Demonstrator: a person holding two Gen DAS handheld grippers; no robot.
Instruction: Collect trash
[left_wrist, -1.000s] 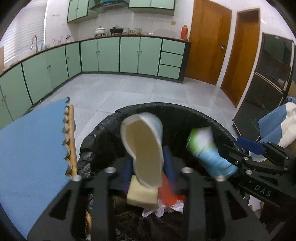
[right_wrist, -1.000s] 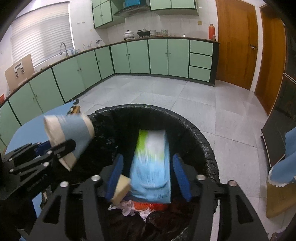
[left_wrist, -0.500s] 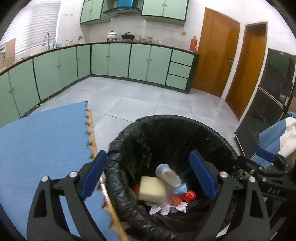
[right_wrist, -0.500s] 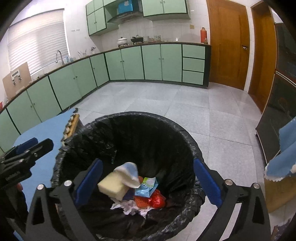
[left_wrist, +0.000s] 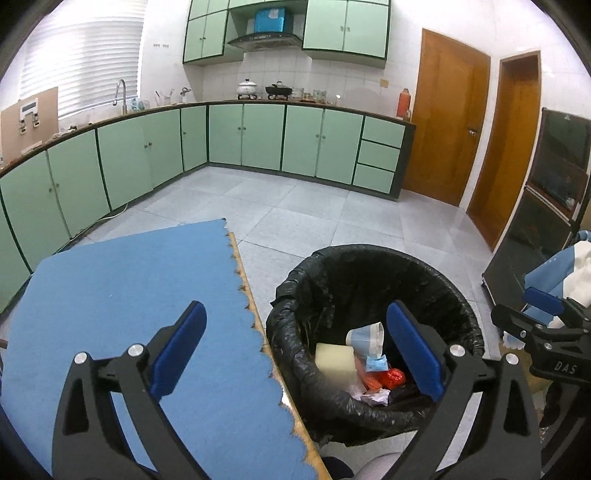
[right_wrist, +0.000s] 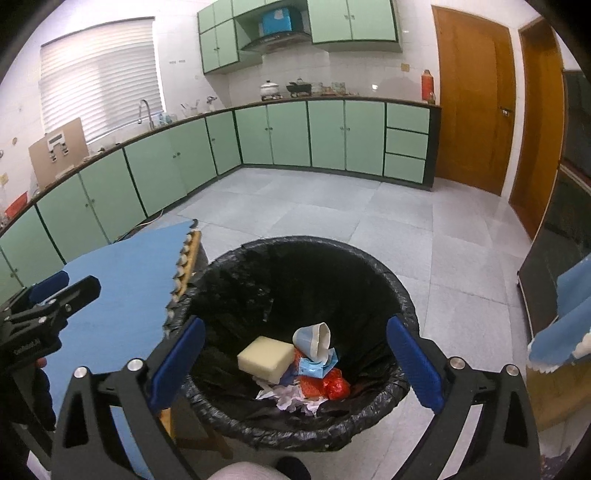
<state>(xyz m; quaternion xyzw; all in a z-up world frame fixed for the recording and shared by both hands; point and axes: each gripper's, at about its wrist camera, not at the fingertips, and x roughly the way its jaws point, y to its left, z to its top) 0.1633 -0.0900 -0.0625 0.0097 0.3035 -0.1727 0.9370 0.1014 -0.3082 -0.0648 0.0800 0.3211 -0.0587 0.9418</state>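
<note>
While both tools gape empty, left tool (left_wrist: 295, 347) widening, right tool (right_wrist: 295, 362), cup (right_wrist: 312, 338) sideways, mouth rightward

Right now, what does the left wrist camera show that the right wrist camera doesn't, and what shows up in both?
Only the left wrist view shows the left tool head-on, jaws opening with nothing between them, above the blue mat's edge, plus white cloth at far right. Only the right wrist view shows the right tool, open and empty, centred over the bin, and torn white paper in it. Both show the black-lined bin holding a yellow sponge, paper cup and red wrapper.
</note>
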